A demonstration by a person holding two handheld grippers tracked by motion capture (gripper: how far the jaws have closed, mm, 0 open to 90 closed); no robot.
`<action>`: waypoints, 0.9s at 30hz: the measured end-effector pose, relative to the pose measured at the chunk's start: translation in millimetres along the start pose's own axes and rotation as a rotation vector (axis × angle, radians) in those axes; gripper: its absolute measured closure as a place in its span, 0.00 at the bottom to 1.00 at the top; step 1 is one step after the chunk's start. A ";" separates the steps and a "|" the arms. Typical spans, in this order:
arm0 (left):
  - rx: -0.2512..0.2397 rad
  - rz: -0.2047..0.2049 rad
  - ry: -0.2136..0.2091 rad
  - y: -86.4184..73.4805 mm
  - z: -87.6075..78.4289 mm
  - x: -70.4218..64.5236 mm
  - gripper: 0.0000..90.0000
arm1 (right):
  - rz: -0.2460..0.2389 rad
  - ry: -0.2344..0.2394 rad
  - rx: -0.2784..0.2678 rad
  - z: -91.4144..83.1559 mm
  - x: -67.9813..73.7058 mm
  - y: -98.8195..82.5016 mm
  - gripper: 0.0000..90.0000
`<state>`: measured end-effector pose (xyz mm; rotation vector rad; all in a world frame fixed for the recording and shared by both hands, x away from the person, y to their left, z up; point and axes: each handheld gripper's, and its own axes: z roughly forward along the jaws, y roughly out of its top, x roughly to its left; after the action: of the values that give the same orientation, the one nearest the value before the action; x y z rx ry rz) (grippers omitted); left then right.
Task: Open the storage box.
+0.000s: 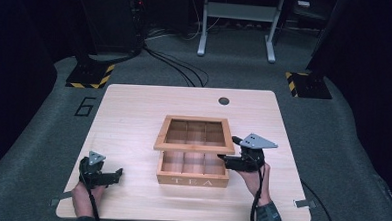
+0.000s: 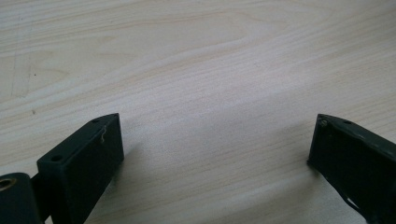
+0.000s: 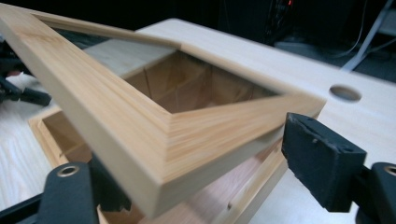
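A wooden box (image 1: pixel 193 181) marked TEA stands mid-table, divided into several compartments. Its framed lid (image 1: pixel 192 148) is raised partway, tilted up over the box. My right gripper (image 1: pixel 228 151) is at the lid's front right corner, held by a hand coming from the table's near edge. In the right gripper view the lid's corner (image 3: pixel 140 135) lies between the jaws of my right gripper (image 3: pixel 196 172), and the right pad (image 3: pixel 322 158) stands slightly off the wood. My left gripper (image 1: pixel 117 174) rests near the front left, its jaws (image 2: pixel 215 144) wide apart over bare table.
The light wooden table (image 1: pixel 133 118) has a round cable hole (image 1: pixel 224 100) at the back. Behind it on grey carpet are a white desk frame (image 1: pixel 238 12), cables and black-and-yellow stand bases (image 1: pixel 90 76). A number 6 (image 1: pixel 86 106) marks the floor at left.
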<state>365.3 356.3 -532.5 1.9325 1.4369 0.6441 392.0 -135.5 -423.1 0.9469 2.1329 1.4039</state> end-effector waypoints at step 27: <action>0.001 0.004 0.002 -0.1 -0.4 -0.5 0.03 | 0.124 0.084 0.189 -1.9 4.1 -55.0 0.24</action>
<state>364.8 355.9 -532.3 1.9362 1.4350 0.6480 370.7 -148.0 -472.5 1.1265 2.3378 1.3381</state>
